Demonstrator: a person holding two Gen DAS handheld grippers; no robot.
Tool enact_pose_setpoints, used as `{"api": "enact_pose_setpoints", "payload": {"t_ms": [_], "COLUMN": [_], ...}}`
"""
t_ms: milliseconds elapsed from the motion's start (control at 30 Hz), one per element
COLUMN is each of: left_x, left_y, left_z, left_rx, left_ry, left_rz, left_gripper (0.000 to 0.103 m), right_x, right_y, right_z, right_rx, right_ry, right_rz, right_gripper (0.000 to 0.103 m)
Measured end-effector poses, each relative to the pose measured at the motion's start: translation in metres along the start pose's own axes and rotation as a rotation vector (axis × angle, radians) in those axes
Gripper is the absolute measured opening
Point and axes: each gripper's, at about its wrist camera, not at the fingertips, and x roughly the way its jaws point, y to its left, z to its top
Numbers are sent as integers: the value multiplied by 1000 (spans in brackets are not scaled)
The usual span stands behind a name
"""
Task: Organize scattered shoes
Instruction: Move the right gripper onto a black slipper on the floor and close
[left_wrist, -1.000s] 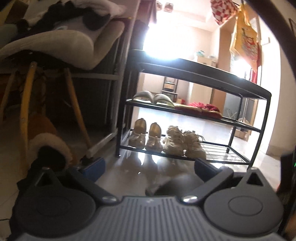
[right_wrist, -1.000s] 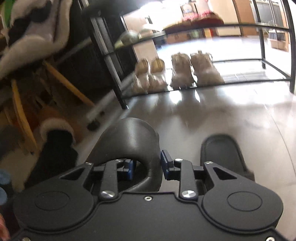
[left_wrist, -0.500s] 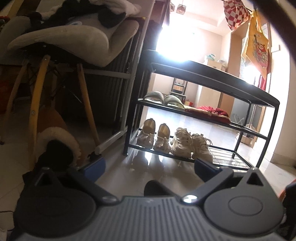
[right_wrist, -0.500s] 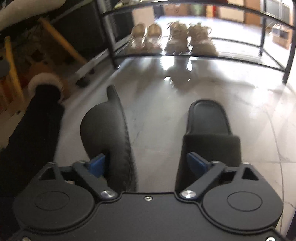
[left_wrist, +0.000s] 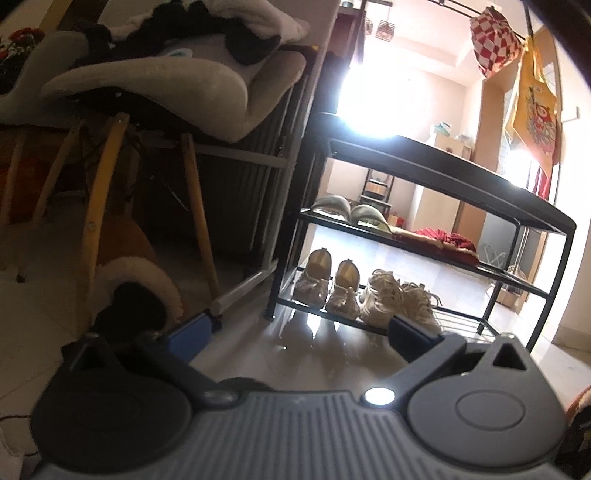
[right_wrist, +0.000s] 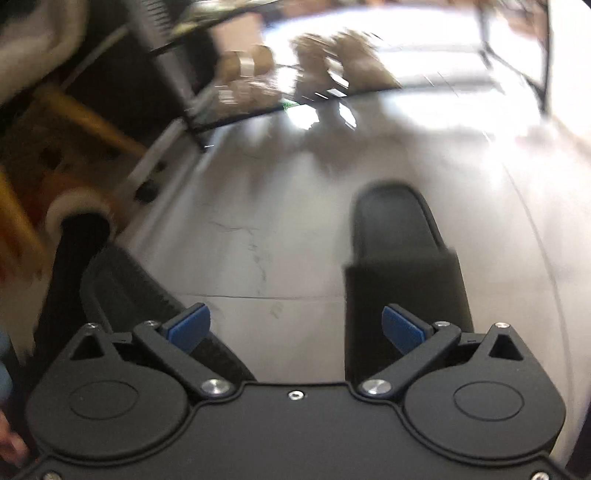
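Note:
Two black slippers lie on the pale floor in the right wrist view. One (right_wrist: 399, 266) lies flat, sole down, under the right finger. The other (right_wrist: 147, 306) lies tipped on its side by the left finger. My right gripper (right_wrist: 295, 326) is open and empty above the bare floor between them. My left gripper (left_wrist: 299, 334) is open and empty, facing the black shoe rack (left_wrist: 424, 221). The bottom shelf holds beige flats (left_wrist: 328, 284) and white sneakers (left_wrist: 399, 301).
A chair (left_wrist: 155, 110) with wooden legs and piled clothes stands left of the rack. A fur-trimmed boot (left_wrist: 133, 291) lies under it and also shows in the right wrist view (right_wrist: 77, 218). Grey slippers (left_wrist: 347, 212) and red cloth (left_wrist: 443, 238) sit on the middle shelf.
My right gripper opened and let go of the left slipper, which now lies on its side on the floor. The right gripper has moved and its view is blurred. The left view tilted up.

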Motion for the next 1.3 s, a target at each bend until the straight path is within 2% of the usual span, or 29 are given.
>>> {"api": "enact_pose_setpoints", "payload": {"t_ms": [100, 233, 367, 667, 767, 833, 967, 1033, 1100, 1167, 1233, 1267, 1300], "left_x": [-2, -6, -9, -14, -19, -23, -25, -26, -26, -27, -25, -24, -23], "left_y": [3, 10, 17, 30, 35, 39, 48, 52, 57, 61, 62, 62, 62], "left_z": [1, 3, 4, 6, 11, 14, 17, 17, 18, 18, 16, 16, 16], "left_rx": [-3, 4, 9, -14, -25, -36, -54, -63, -71, -79, -83, -82, -82], "left_ry": [-2, 2, 3, -5, -25, -38, -44, -44, -44, -44, -36, -34, -32], "left_rz": [11, 31, 51, 95, 105, 113, 132, 142, 151, 161, 160, 157, 155], "left_gripper": [103, 103, 103, 103, 103, 103, 103, 103, 103, 103, 103, 103, 103], "right_x": [2, 10, 7, 18, 24, 28, 36, 44, 55, 68, 79, 82, 86], "right_y": [14, 20, 25, 47, 73, 101, 138, 150, 159, 160, 148, 142, 128], "right_z": [1, 7, 8, 16, 19, 13, -9, -19, -24, -22, -9, -6, 5], "right_rx": [-75, -38, -61, -202, -334, -491, -709, -771, -824, -819, -709, -671, -573], "right_ry": [-4, 39, 52, 39, 29, 16, 11, 27, 17, -14, -14, -11, -7], "right_rz": [9, 32, 35, 94, 173, 216, 262, 269, 221, 125, 63, 52, 61], "right_gripper": [102, 102, 102, 102, 102, 102, 102, 102, 101, 101, 102, 103, 102]}}
